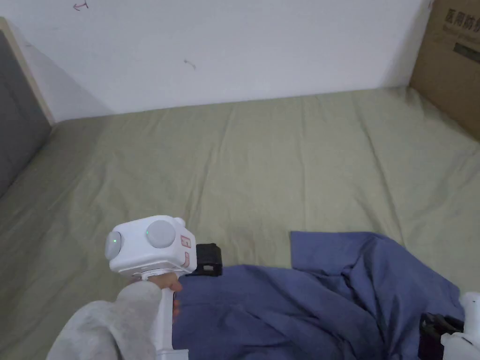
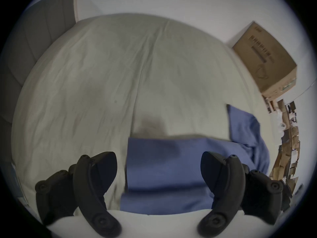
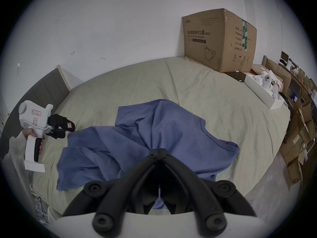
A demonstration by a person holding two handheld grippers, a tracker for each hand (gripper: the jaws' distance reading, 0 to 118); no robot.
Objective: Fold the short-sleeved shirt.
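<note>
While right tongs (image 3: pixel 158 153) pinch it, shirt (image 3: pixel 137 143) sprawls crosswise, seemingly.

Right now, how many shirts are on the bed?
1: a blue short-sleeved shirt, crumpled on the near part of the green sheet, pinched by the right gripper. Folds could hide another.

White wall (image 1: pixel 234 51); bed in olive sheet (image 1: pixel 262 159); grey headboard (image 1: pixel 18 117) left; cardboard box (image 1: pixel 450 61) right.

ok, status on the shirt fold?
Left tongs open, above shirt edge. Right tongs shut on the blue shirt, bunching it. Shirt crumpled, unfolded, on the bed. Cardboard box far corner, clear of work.
</note>
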